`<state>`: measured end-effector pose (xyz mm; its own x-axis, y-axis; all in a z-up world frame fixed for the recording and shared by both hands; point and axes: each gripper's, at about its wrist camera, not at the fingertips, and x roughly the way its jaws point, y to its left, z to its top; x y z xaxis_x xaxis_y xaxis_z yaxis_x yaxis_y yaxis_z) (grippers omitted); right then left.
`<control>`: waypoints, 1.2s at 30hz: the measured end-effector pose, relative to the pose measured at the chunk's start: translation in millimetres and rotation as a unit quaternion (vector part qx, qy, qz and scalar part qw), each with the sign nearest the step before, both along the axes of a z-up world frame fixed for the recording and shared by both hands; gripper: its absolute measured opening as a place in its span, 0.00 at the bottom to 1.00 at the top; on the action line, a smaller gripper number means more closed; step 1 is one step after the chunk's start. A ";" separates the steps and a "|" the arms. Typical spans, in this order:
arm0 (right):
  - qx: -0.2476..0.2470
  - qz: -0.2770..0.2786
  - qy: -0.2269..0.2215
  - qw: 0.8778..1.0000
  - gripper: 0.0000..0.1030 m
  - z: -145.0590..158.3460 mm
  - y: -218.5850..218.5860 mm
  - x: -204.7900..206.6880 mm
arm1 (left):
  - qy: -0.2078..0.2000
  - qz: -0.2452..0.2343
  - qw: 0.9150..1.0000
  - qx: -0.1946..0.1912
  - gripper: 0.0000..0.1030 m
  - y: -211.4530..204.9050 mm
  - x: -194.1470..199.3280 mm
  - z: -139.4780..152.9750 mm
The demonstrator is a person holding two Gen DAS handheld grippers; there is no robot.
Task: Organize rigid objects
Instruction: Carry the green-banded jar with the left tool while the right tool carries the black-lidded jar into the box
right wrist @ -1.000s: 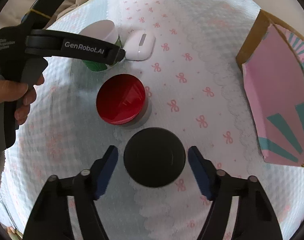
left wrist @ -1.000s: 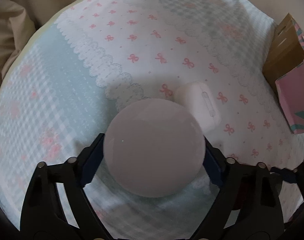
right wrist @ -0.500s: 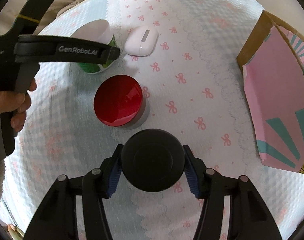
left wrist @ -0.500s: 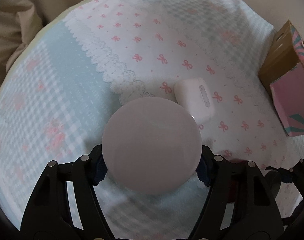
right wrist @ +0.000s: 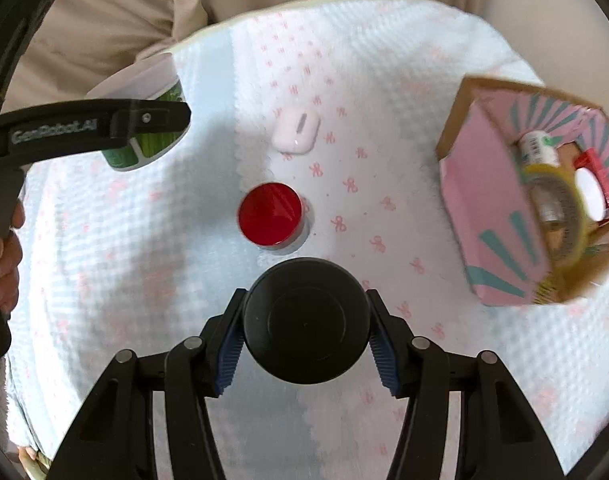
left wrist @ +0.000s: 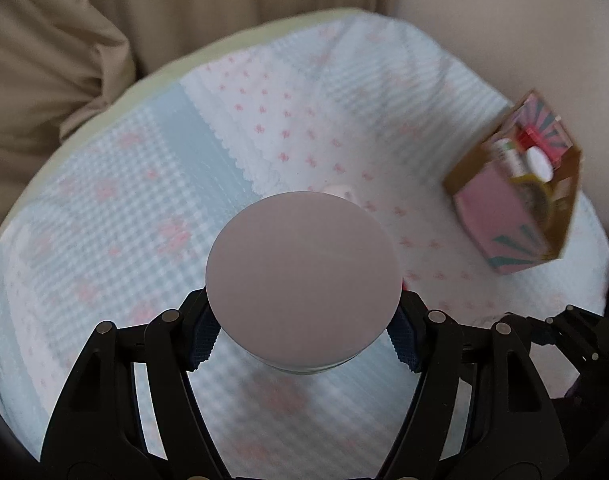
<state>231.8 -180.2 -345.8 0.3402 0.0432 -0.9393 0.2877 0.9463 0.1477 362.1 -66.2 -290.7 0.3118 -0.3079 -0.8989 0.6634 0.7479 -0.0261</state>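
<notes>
My left claw (left wrist: 302, 344) is clenched on the white-lidded jar (left wrist: 302, 276); both blue pads press its sides under the lid, and the jar is lifted clear of the cloth (left wrist: 144, 208), its green label showing in the right wrist view (right wrist: 152, 136). Its axis runs upright, lid facing my camera. My right claw (right wrist: 306, 354) is clamped on the black-lidded jar (right wrist: 306, 320), pads tight on both flanks, lid up toward the lens as well.

On the surface I see the bow-printed cloth reaching a curved far edge, with beige fabric (right wrist: 116, 12) bunched beyond it on the left. The red-lidded jar (right wrist: 271, 215) stands upright just ahead of the black one, apart from it. Beyond that lies the white earbud case (right wrist: 296, 135), flat, its long axis running away from me and tilted slightly right. Open cloth spreads between these two items and the pink box (right wrist: 500, 216), which sits well apart at the right, near the cloth's edge. The box's open top faces up and toward me; inside I can make out a bottle (right wrist: 538, 148), a tape roll (right wrist: 560, 208) and a red package (right wrist: 596, 184), though they are blurred. From the left wrist view the same box (left wrist: 500, 220) sits far right, with bare cloth between it and my held jar.
</notes>
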 end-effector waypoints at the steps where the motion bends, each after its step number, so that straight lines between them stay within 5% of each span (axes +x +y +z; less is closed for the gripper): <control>1: -0.001 0.000 -0.004 1.000 0.51 10.3 2.0 -4.6 | -0.002 0.002 1.000 -0.004 0.65 1.9 -7.3 10.8; 10: 0.006 -0.032 -0.032 0.999 0.51 120.0 -17.6 -63.1 | 0.009 0.020 0.998 -0.063 0.65 12.6 -79.1 107.6; 17: -0.006 -0.059 -0.050 0.997 0.51 184.7 -71.0 -101.7 | 0.002 0.020 0.996 -0.090 0.65 -9.3 -127.4 148.6; 27: -0.007 -0.052 -0.070 0.996 0.51 210.4 -172.7 -127.0 | -0.004 0.065 0.993 -0.100 0.66 -80.8 -166.8 164.2; 36: 0.000 -0.005 -0.054 0.999 0.51 188.7 -269.9 -108.7 | 0.028 0.122 0.987 -0.105 0.65 -172.0 -164.2 128.4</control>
